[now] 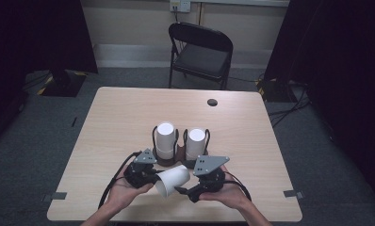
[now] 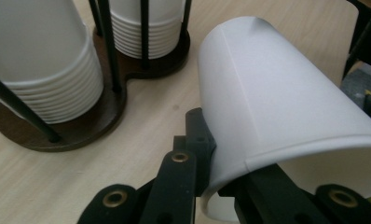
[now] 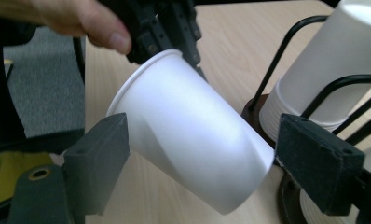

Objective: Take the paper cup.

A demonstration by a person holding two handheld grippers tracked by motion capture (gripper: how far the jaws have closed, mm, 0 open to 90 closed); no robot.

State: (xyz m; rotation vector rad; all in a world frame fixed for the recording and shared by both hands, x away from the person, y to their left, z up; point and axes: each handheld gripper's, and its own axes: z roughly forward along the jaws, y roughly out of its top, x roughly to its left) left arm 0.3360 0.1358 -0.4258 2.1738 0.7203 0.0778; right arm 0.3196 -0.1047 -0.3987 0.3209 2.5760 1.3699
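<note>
A single white paper cup (image 1: 174, 179) lies tilted on its side above the table's near edge, mouth toward the person. My left gripper (image 1: 156, 176) is shut on its rim; in the left gripper view the jaws (image 2: 211, 172) pinch the cup's (image 2: 277, 102) wall, one inside and one outside. My right gripper (image 1: 181, 189) reaches in from the right. In the right gripper view its pads (image 3: 104, 144) touch the cup (image 3: 188, 130) on both sides, one near the rim and one at the base corner, so my right gripper (image 3: 200, 149) is shut on the body.
Just behind the cup, a dark wooden holder (image 1: 169, 161) with black wire posts carries two upside-down cup stacks (image 1: 166, 139) (image 1: 195, 141). A cable hole (image 1: 212, 102) sits near the table's far edge, with a black folding chair (image 1: 202, 52) beyond it.
</note>
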